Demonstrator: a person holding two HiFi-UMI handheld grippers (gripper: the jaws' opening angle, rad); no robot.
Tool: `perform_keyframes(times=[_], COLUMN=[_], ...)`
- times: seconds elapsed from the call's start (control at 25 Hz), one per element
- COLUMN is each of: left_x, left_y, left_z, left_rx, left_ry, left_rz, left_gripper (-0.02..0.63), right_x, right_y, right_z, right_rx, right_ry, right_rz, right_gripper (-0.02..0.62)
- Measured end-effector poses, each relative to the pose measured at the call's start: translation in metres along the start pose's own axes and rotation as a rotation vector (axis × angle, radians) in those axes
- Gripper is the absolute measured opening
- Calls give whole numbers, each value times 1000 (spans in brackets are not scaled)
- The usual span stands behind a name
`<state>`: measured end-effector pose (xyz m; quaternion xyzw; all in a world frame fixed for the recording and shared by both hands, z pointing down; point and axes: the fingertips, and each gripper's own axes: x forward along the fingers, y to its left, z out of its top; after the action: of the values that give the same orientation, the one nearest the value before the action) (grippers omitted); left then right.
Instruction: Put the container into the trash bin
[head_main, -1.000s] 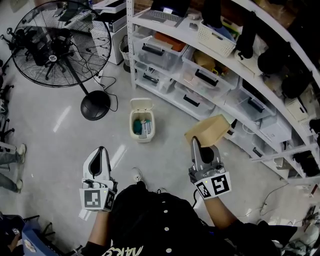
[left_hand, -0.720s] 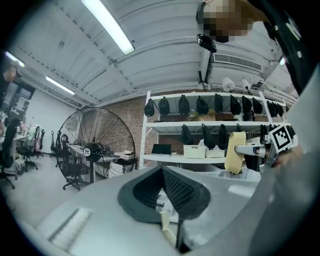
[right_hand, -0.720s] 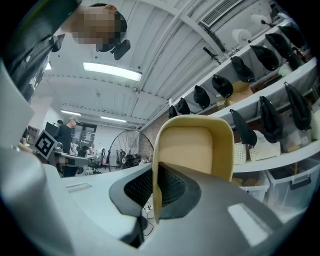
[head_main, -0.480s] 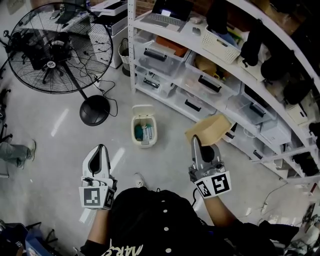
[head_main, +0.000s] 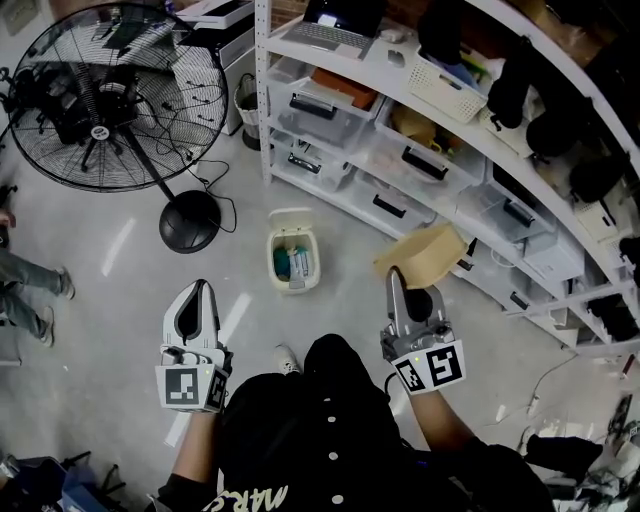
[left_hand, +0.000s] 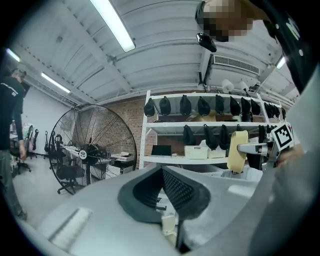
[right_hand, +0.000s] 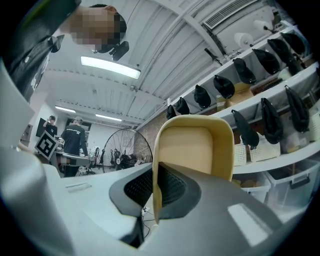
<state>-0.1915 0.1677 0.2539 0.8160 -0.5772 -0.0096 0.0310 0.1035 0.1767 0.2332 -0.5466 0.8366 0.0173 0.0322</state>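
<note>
The container (head_main: 428, 252) has been picked up but is not yet in the trash bin (head_main: 296, 288). The right gripper (head_main: 396, 275) holds it in the air at about waist height, pointing level. The right gripper view shows one side wall of the shallow tan container (right_hand: 192, 145) pinched between the two dark pads of that gripper (right_hand: 156, 172), with its open face turned toward the camera. The grasp looks firm, and the container stands on edge, above and ahead of the jaws.

The trash bin stands on the floor (head_main: 120, 290), just in front of the lowest level of the shelving rack (head_main: 400, 150) and to the right of the floor fan's base (head_main: 190, 215). Its lid is flipped up and back, so the mouth is open, and some rubbish already lies inside. In the head view the container hangs to the right of the bin and well apart from it, not over the opening.

The left gripper (head_main: 200, 290) is held level on the person's other side. Its jaws are pressed together with nothing between them, as the left gripper view (left_hand: 162, 172) shows, and it appears to have no part in this task at present.

By my judgement the grasp and lift are done. The carry is only partly done. What is left is to bring the container across and down over the bin's open mouth and release it so that it drops inside. The bin is small next to the container, so the container may need to go in edge first.
</note>
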Motion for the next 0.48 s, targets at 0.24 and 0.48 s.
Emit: perform_keyframes(times=[0.24,0.48], left_x=[11,35], left_y=[5,9], left_z=[-7,-12], left_rx=[-2,-10], left_ry=[4,32], left_rz=[-3,12], left_gripper=[0,0], right_x=[9,29], right_y=[-6,-21], right_z=[-8,-15], right_rx=[1,12], right_ry=[13,27], right_rz=[-9,-10], right_gripper=[23,23])
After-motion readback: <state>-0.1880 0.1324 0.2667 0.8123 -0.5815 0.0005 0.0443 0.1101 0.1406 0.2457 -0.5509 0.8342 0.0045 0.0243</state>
